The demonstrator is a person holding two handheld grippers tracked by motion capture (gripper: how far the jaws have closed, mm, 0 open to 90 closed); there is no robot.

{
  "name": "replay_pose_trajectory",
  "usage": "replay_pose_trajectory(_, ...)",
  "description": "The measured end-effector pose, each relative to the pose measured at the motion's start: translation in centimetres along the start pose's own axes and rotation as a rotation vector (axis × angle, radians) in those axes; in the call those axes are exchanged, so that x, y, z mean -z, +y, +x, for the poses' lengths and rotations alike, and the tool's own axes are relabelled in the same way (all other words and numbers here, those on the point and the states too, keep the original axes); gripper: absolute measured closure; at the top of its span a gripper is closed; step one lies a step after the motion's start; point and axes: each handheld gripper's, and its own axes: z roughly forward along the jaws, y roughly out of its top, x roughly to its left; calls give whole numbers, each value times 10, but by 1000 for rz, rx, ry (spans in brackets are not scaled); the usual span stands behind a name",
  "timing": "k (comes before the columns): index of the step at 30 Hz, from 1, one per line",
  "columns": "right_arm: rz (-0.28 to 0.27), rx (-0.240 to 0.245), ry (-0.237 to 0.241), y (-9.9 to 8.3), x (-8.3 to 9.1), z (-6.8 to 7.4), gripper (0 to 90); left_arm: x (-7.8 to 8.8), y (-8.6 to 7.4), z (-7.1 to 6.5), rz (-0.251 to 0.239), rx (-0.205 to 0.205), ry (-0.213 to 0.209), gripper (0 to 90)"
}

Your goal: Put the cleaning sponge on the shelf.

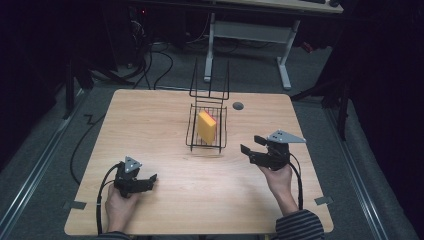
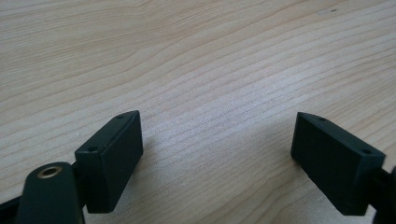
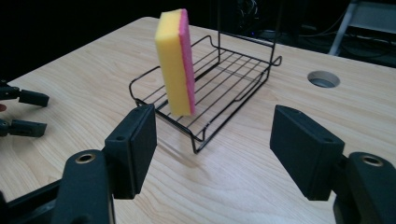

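**Sponge on edge in rack, both grippers waiting apart**

Standing upright on its narrow edge inside the black wire rack (image 3: 219, 88) at mid-table: a sponge (image 3: 173, 60), yellow on one broad face, pink on the other. Leaning, if at all, only slightly; resting on the rack's wire floor toward its near end. Round cable hole (image 3: 323, 79) in the table (image 1: 165, 125) just beyond the rack.

Right gripper (image 3: 212, 154) held above the wood, aimed at the sponge, jaws spread wide with nothing between them. Left gripper (image 1: 136, 182) low over bare table at the near left corner, well apart from the rack, jaws likewise gaping and empty.

Likely light and soft, by the look of it: foam body that should compress under the pads rather than slip, with the pink layer probably a rougher scouring side. No fragility to fear, though a hard squeeze would deform it. Best hold, judged from here: across the two broad faces, on the upper half standing clear of the wires. Risk of tipping it over with a glancing touch, balanced as it is. Rack light too, probably apt to slide if bumped.
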Motion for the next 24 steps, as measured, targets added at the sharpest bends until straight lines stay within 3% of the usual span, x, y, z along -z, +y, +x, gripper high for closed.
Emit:
replay_pose_trajectory(15, -26, -63, -36, -30, 25, -19, 333, 0, 0, 0, 0, 0, 0, 173)
replay_pose_trajectory(24, -44, -95, -39, -47, 35, -23, 337, 0, 0, 0, 0, 0, 0, 173)
